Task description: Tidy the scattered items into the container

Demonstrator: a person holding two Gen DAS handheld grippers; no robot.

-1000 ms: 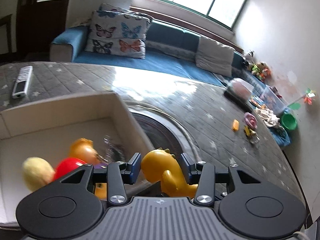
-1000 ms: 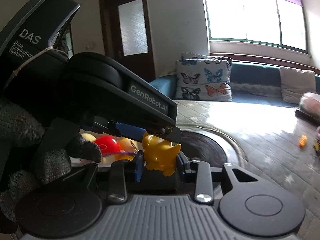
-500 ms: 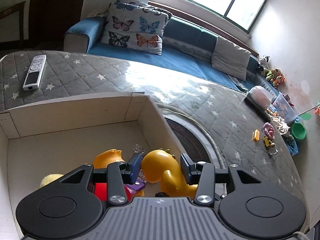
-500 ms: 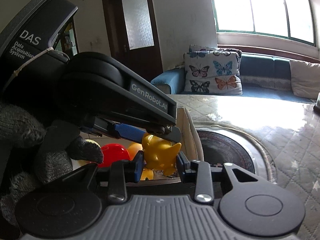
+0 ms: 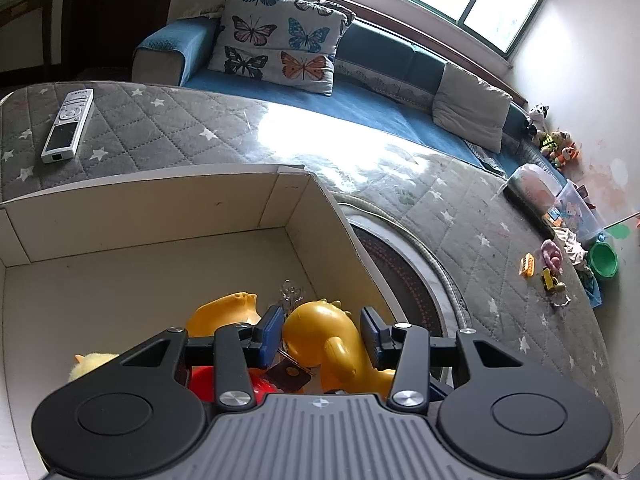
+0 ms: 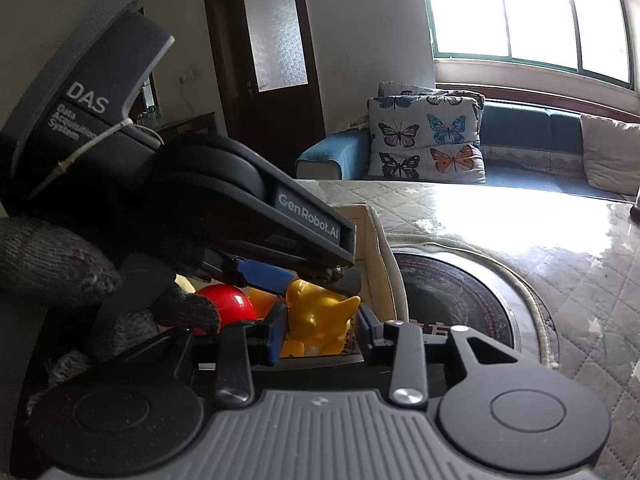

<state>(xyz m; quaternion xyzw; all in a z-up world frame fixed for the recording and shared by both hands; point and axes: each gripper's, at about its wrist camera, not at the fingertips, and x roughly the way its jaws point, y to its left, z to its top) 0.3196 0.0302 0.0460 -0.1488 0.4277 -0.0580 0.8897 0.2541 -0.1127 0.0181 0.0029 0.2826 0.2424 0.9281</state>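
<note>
A cream cardboard box (image 5: 160, 216) stands on the grey quilted table. My left gripper (image 5: 320, 334) hangs over the box's right corner with a yellow toy dinosaur (image 5: 324, 340) between its blue pads, which stand a little apart from the toy on the right side. Below lie an orange toy (image 5: 224, 312), a red ball (image 5: 208, 376) and a pale yellow plush (image 5: 90, 362). In the right wrist view, my right gripper (image 6: 322, 330) sits just behind the same yellow dinosaur (image 6: 318, 316), under the left gripper's body (image 6: 240, 204); the red ball (image 6: 228, 304) shows there too.
A white remote (image 5: 68, 126) lies on the table's far left. Small toys (image 5: 544, 268) and a green bowl (image 5: 604, 260) sit at the far right edge. A round dark inset (image 5: 400, 280) lies right of the box. A blue sofa with butterfly pillows (image 5: 280, 52) is behind.
My left gripper has carried the yellow dinosaur from outside the box's right wall to over its inside. The right gripper followed along, and its jaws widened slightly.
</note>
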